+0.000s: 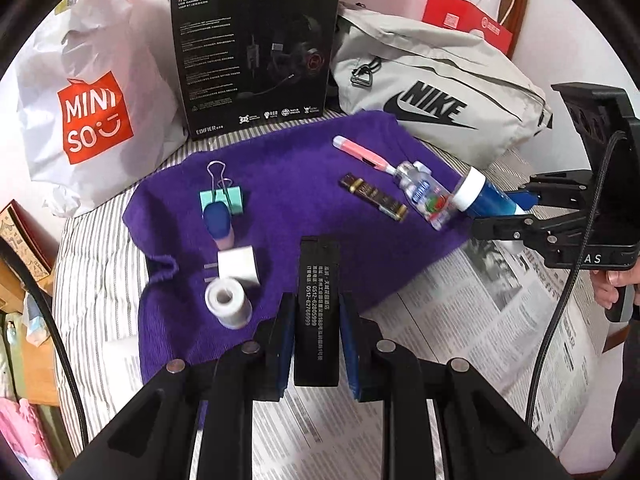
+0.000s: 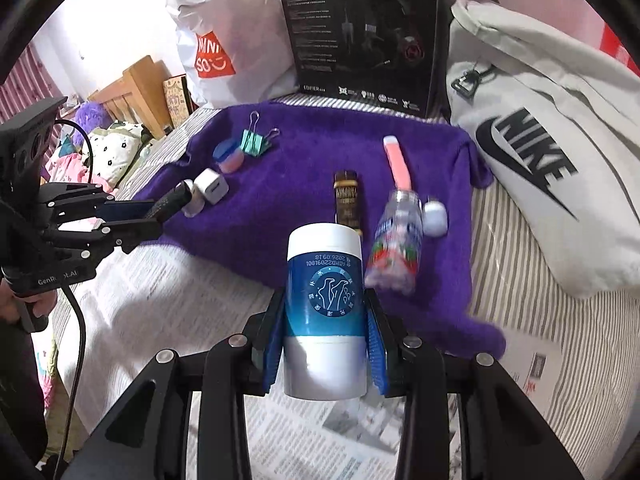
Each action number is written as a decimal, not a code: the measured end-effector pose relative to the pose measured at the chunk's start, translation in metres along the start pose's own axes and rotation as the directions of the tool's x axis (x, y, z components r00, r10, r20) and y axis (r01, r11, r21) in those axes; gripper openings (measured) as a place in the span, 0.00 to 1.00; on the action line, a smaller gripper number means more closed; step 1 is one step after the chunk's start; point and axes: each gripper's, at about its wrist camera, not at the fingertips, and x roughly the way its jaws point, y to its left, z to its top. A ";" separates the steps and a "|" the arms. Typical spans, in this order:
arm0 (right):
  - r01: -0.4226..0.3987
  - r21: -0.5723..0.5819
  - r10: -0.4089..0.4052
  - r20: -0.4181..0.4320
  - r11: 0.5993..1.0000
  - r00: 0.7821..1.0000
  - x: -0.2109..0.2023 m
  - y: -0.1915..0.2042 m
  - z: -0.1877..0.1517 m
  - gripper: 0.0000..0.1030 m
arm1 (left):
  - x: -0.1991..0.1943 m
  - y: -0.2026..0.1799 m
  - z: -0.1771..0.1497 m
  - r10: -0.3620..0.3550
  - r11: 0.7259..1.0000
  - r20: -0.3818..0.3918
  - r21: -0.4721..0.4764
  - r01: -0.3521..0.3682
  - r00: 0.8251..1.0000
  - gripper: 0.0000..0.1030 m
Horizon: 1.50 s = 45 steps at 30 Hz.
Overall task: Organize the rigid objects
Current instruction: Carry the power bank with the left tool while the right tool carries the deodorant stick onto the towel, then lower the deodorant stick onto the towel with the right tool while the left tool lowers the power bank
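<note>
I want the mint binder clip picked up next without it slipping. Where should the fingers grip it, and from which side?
Grip the binder clip across its mint body, coming from above. The body's flat faces suit the fingers; its thin wire handles would likely slip. Mind the blue-capped pink container right beside it.

MINISO bag [image 1: 80, 120], NIKE pouch [image 1: 436, 92], HECATE box [image 1: 256, 48]

1. The right gripper [image 2: 325, 344] clamped a blue-and-white cylindrical container [image 2: 325, 312], white cap pointing forward.
2. Ahead lay a purple towel [image 2: 304, 196] on striped bedding.
3. On the towel lay a clear small bottle [image 2: 396, 252], a pink tube [image 2: 398, 164], a dark gold-banded stick [image 2: 347, 200], a teal binder clip [image 2: 256, 142] and a white cube adapter [image 2: 211, 186].
4. At left, the left gripper [image 2: 132, 220] held a black bar [image 2: 170, 202].
</note>
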 end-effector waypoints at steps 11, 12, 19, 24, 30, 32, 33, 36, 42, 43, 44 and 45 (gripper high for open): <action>0.020 -0.002 -0.020 0.002 1.000 1.000 0.046 -0.015 0.058 0.35 | 0.012 0.025 0.012 0.019 1.000 -0.015 -0.006 -0.019 1.000 0.20; 0.024 -0.004 -0.024 0.002 1.000 1.000 0.050 -0.015 0.062 0.35 | 0.013 0.027 0.013 0.021 1.000 -0.018 -0.007 -0.021 1.000 0.20; 0.036 0.001 -0.036 -0.026 0.999 0.999 0.092 -0.026 0.097 0.35 | 0.020 0.040 0.020 0.021 1.000 -0.021 -0.017 -0.022 1.000 0.20; 0.053 -0.013 -0.054 -0.068 0.999 0.996 0.120 -0.031 0.108 0.35 | 0.024 0.044 0.021 0.002 0.999 -0.024 -0.032 -0.003 1.000 0.20; 0.061 -0.023 -0.062 -0.080 0.998 0.995 0.130 -0.032 0.111 0.35 | 0.028 0.048 0.024 -0.011 0.999 -0.024 -0.034 0.011 1.000 0.20; 0.064 -0.030 -0.067 -0.089 0.997 0.994 0.135 -0.032 0.114 0.35 | 0.028 0.050 0.025 -0.013 0.999 -0.023 -0.036 0.012 1.000 0.20; 0.064 -0.033 -0.067 -0.094 0.997 0.993 0.138 -0.032 0.116 0.35 | 0.029 0.050 0.026 -0.014 0.999 -0.024 -0.036 0.013 1.000 0.20; 0.067 -0.040 -0.070 -0.097 0.997 0.993 0.143 -0.031 0.119 0.35 | 0.030 0.052 0.027 -0.018 0.999 -0.027 -0.036 0.017 0.999 0.20; 0.078 -0.075 -0.085 -0.095 0.994 0.992 0.147 -0.026 0.123 0.35 | 0.032 0.052 0.028 -0.021 0.999 -0.034 -0.036 0.020 0.999 0.20; 0.078 -0.081 -0.086 -0.094 0.994 0.992 0.147 -0.026 0.123 0.36 | 0.033 0.052 0.028 -0.021 0.999 -0.036 -0.036 0.020 0.999 0.20; 0.077 -0.084 -0.084 -0.092 0.994 0.992 0.148 -0.025 0.123 0.36 | 0.033 0.052 0.029 -0.020 0.999 -0.037 -0.037 0.019 0.999 0.20; 0.074 -0.085 -0.081 -0.090 0.994 0.993 0.148 -0.025 0.123 0.36 | 0.034 0.052 0.029 -0.022 0.999 -0.040 -0.037 0.020 0.999 0.20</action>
